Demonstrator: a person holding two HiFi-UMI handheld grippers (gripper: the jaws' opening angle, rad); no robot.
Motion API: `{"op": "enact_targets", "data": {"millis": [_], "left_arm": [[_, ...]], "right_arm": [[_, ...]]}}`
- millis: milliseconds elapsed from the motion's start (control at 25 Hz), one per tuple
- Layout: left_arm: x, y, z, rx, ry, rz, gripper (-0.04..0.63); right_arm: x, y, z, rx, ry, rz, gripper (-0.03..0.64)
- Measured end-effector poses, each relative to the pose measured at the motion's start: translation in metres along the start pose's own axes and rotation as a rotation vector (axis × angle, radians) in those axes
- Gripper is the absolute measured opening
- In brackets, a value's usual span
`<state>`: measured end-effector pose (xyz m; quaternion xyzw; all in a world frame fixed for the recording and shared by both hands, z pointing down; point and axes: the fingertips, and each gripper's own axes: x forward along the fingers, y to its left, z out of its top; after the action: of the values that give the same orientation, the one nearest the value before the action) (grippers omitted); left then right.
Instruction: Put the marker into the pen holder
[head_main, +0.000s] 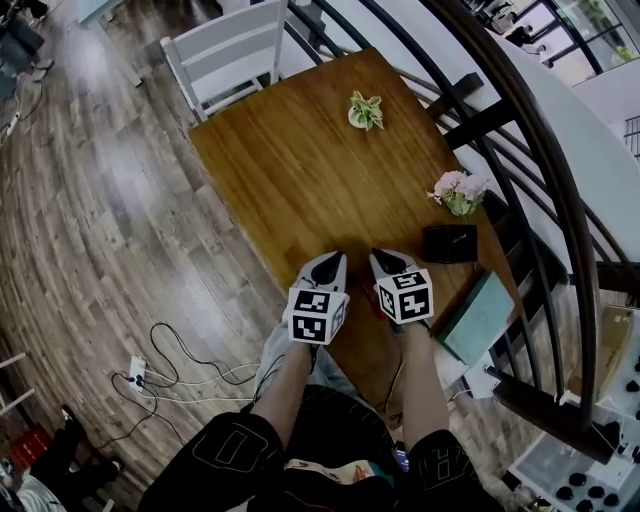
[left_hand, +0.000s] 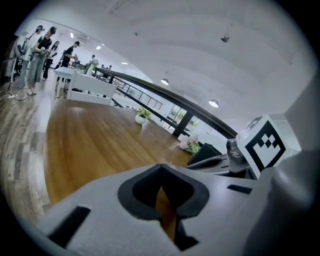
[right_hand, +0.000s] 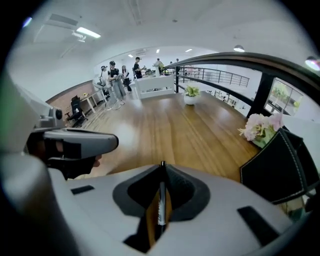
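Marker (right_hand: 161, 204) pinched lengthwise in the right gripper (right_hand: 162, 169), over the near end of the wooden table (head_main: 300, 170), black pen holder (head_main: 449, 243) near on its right, pink flowers (head_main: 458, 190) beyond, left gripper (left_hand: 161, 173) alongside, jaws pressed together, nothing between.

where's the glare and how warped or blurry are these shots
Head view: fisheye bends the railing into an arc, and a pale sheen lies on the floor. Right gripper view: a glare patch on the table, while the marker reads fairly sharp. Left gripper view: dark vignette at the corners, ceiling lights blown out.
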<state>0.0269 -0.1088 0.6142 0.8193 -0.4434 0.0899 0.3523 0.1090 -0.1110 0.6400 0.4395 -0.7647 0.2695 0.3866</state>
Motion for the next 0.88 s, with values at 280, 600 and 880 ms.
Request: {"op": "enact_targets", "data": {"millis": [280,600,880], "left_arm": [[0.006,-0.023,0.005,0.034,0.004,-0.049,0.006],[0.014,-0.055,0.014,0.087,0.003,-0.116,0.006],[0.024,-0.082,0.026,0.139,0.011,-0.159,0.006]], "right_arm": [[-0.028,-0.011,0.007,0.072,-0.102,-0.025,0.043],[-0.066,-0.033,0.011,0.175,-0.234,-0.069,0.043],[-0.095,-0.057,0.012,0.271,-0.332,-0.095,0.043]]}}
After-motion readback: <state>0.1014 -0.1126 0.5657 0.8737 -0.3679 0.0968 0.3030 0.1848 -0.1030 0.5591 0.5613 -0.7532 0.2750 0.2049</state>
